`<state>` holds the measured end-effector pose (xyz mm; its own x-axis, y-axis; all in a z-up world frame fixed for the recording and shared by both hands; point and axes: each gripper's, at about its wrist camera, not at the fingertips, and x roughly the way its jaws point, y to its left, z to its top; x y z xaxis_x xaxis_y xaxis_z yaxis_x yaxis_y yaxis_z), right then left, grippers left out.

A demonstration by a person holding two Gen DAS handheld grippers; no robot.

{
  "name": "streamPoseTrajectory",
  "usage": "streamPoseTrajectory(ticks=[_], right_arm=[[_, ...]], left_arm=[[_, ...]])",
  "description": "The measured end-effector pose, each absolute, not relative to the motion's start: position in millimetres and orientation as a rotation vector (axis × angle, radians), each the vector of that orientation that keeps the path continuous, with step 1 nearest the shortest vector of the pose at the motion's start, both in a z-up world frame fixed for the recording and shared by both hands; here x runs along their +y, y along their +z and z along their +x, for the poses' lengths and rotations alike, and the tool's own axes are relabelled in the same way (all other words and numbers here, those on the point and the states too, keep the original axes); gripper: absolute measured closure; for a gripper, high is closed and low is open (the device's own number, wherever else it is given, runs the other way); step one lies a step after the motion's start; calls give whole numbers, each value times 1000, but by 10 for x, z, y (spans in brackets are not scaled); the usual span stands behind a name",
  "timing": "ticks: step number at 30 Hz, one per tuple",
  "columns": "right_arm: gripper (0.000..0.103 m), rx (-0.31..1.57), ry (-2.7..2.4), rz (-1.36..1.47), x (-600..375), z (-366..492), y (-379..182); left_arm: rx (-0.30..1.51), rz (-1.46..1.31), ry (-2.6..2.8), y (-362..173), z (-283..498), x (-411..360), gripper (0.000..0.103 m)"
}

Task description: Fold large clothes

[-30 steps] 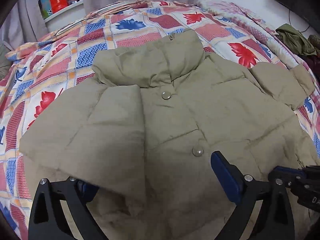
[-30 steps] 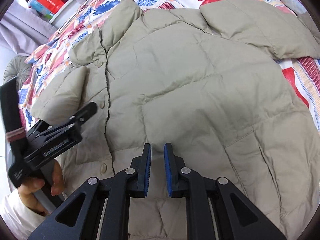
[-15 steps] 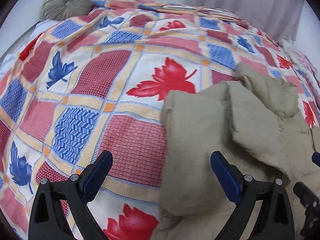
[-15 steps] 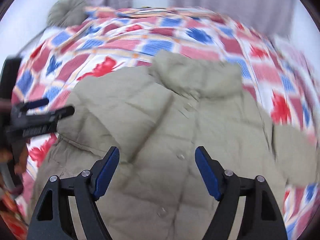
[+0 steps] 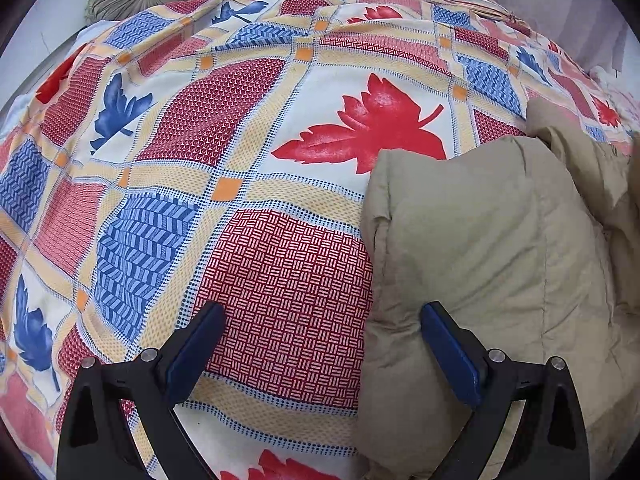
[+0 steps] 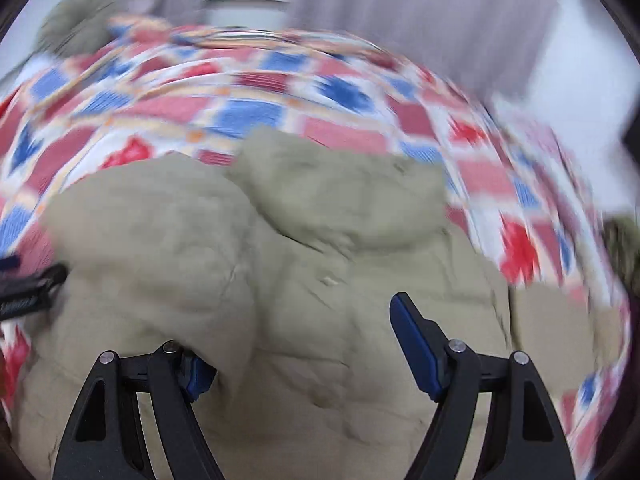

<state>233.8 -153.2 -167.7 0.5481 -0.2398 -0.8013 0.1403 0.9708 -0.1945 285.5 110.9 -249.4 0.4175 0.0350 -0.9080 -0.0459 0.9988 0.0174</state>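
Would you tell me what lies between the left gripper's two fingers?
In the left wrist view, the open left gripper frames bare patterned bedspread and the edge of the khaki jacket.

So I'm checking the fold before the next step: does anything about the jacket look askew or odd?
Nothing damaged. The khaki puffer jacket lies front up on the patterned quilt, one sleeve folded in over the body and puffing up rather than flat. Both grippers, left and right, are open and hold nothing. The right view is blurred.

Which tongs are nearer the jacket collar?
Right. The right tongs hang open over the jacket front, just below the collar. The left tongs are at the jacket's left edge.
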Motion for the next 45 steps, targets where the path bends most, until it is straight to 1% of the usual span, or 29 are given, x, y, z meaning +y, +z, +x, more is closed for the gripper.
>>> streamPoseTrajectory(ticks=[2, 3, 4, 5, 6, 7, 8, 9, 10, 11, 12, 16, 19, 20, 22, 25, 27, 29, 33, 34, 35, 36, 38, 44, 45], right_arm=[[22, 1026, -242, 97, -1988, 2249, -1768], [22, 1058, -229, 204, -2186, 2197, -1829], [22, 1084, -210, 314, -2369, 2131, -1881], [22, 1098, -213, 396, -2509, 2060, -1911], [22, 1100, -230, 454, -2634, 1972, -1917], [22, 1096, -246, 495, -2743, 1877, -1903], [22, 1085, -261, 525, -2830, 1792, -1878], [23, 1065, -277, 553, -2901, 1706, -1840], [29, 1040, -283, 573, -2954, 1640, -1790], [56, 1022, -276, 575, -2970, 1618, -1744], [71, 1018, -253, 560, -2961, 1652, -1707], [72, 1051, -142, 424, -2714, 1961, -1752], [73, 1131, -132, 343, -2605, 2104, -2022], [78, 1156, -149, 328, -2621, 2119, -2134], [82, 1158, -162, 311, -2694, 2087, -2231], [82, 1139, -201, 359, -2878, 1957, -2145], [79, 1137, -212, 429, -3039, 1838, -2081], [79, 1135, -188, 516, -3172, 1682, -2015], [77, 1157, -150, 587, -3245, 1349, -1937], [76, 1165, -148, 601, -3245, 1273, -1932], [72, 1170, -145, 620, -3254, 1197, -1928], [66, 1175, -146, 642, -3263, 1113, -1929], [59, 1182, -153, 687, -3299, 930, -1945], [57, 1183, -172, 781, -3488, 558, -1945], [56, 1181, -178, 789, -3524, 517, -1938]], left_arm=[[1146, 0, 56, -2441, 2858, 1107, 5], [1139, 3, 49, -2381, 2841, 1111, 19], [1133, 0, 25, -2305, 2831, 1113, 27], [1134, -5, 4, -2237, 2821, 1115, 40], [1132, -13, -14, -2178, 2806, 1116, 49], [1126, -29, -38, -2113, 2802, 1114, 53], [1118, -50, -70, -2050, 2801, 1104, 58], [1112, -70, -101, -1999, 2802, 1075, 60], [1106, -80, -130, -1960, 2806, 1020, 60], [1099, -70, -146, -1946, 2809, 944, 59], [1095, -48, -145, -1951, 2804, 863, 59], [1153, 14, -107, -2254, 2806, 613, 59], [1175, 3, -85, -2450, 2801, 602, 59], [1177, 3, -81, -2458, 2812, 597, 59], [1183, 20, -74, -2441, 2825, 574, 59], [1184, 53, -55, -2339, 2805, 550, 59], [1182, 63, -59, -2234, 2739, 533, 59], [1182, 69, -76, -2124, 2647, 492, 59], [1192, 83, -151, -1924, 2387, 303, 58], [1195, 91, -171, -1886, 2304, 225, 55], [1197, 95, -187, -1852, 2247, 157, 38], [1195, 92, -200, -1819, 2171, 76, 27], [1198, 79, -238, -1768, 2019, -90, 26], [1264, 92, -314, -1777, 1678, -653, 26], [1268, 99, -327, -1772, 1625, -746, 21]])
